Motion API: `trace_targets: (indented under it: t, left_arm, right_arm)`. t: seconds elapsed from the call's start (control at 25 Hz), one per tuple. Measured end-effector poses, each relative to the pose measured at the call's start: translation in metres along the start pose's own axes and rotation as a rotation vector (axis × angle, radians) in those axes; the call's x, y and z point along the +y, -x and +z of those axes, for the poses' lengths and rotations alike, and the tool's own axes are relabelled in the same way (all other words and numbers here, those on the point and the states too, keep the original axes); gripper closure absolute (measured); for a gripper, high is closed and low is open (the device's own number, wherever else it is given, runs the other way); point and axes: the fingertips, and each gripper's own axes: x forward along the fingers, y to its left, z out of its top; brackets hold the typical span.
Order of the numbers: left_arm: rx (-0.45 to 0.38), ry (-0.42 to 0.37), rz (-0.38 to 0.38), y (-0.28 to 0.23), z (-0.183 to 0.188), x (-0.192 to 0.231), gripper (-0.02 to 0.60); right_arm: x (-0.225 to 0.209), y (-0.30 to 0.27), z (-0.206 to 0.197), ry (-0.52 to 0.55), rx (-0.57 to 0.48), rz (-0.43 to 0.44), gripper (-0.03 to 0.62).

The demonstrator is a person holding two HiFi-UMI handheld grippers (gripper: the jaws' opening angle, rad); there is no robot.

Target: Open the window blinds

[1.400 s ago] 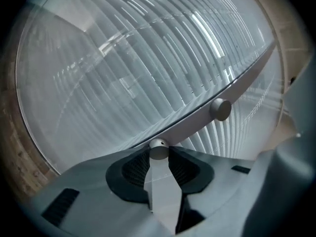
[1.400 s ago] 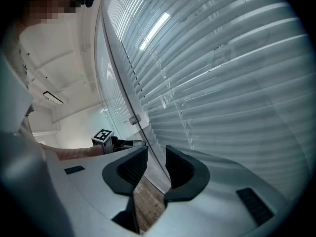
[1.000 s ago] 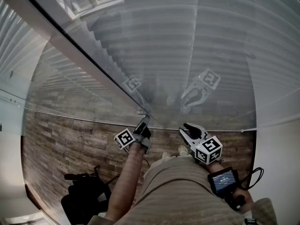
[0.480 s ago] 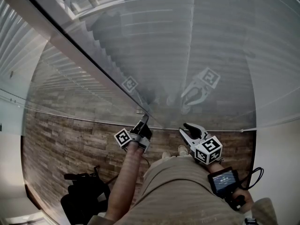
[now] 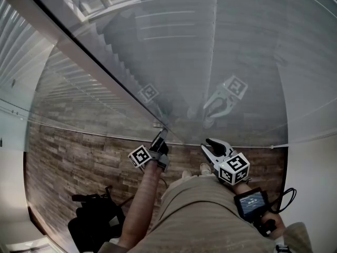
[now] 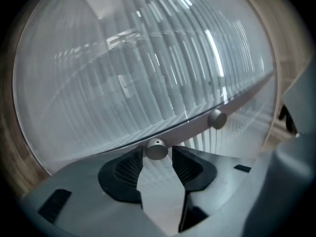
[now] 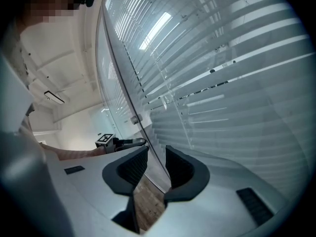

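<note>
Window blinds (image 5: 174, 51) sealed behind glass (image 5: 247, 104), straight ahead.
Small round knob (image 6: 157, 150) on the frame between left hand-held gripper (image 5: 159, 140) tips, jaws just opening, not pinching; right hand-held gripper (image 7: 157, 149) alongside, jaws apart, empty.

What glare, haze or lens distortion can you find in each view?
Head view: the hazy glass pane greys the white slatted blinds behind it. Left gripper view: the wide lens bows the grey rail. Right gripper view: a bright rectangular light patch glares among the slats.
</note>
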Motion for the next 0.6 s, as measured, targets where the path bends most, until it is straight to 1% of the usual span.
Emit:
trace_targets:
  t: [0.04, 0.12, 0.2, 0.24, 0.32, 0.36, 0.44, 0.52, 0.6]
  left_arm:
    - [0.034, -0.116, 0.055, 0.0007, -0.0027, 0.0019, 0.388]
    - [0.114, -0.362, 0.178, 0.0015, -0.0085, 0.0063, 0.358]
    - [0.175, -0.612, 0.299, 0.0027, -0.0101, 0.0071, 0.351]
    - [0.191, -0.731, 0.352, 0.0035, -0.0086, 0.006, 0.351]
    - [0.207, -0.934, 0.437, 0.0042, -0.0046, 0.0031, 0.353]
    - [0.214, -1.01, 0.469, 0.0038, -0.0036, 0.0018, 0.353]
    - [0.228, -1.112, 0.51, 0.0019, -0.0043, 0.0001, 0.354]
    - [0.241, -1.165, 0.535, 0.0, -0.0065, 0.0003, 0.364]
    - [0.24, -1.182, 0.552, -0.0008, -0.0067, 0.0016, 0.415]
  right_arm:
    - [-0.0004, -0.0001, -0.0002, -0.002, -0.001, -0.001, 0.474]
    - [-0.0018, -0.0004, 0.0001, -0.007, -0.002, -0.003, 0.474]
    - [-0.0024, -0.0004, 0.0006, -0.01, -0.003, -0.002, 0.474]
    - [-0.0022, -0.0004, 0.0008, -0.01, -0.003, -0.001, 0.474]
    - [-0.0017, -0.001, 0.0014, -0.012, -0.005, 0.0, 0.474]
    - [-0.0017, -0.0013, 0.0016, -0.013, -0.006, 0.0, 0.474]
    - [-0.002, -0.0021, 0.0019, -0.014, -0.006, -0.002, 0.474]
    - [-0.0028, -0.0028, 0.0024, -0.016, -0.007, -0.003, 0.474]
    - [-0.0047, -0.0028, 0.0022, -0.021, -0.007, -0.005, 0.474]
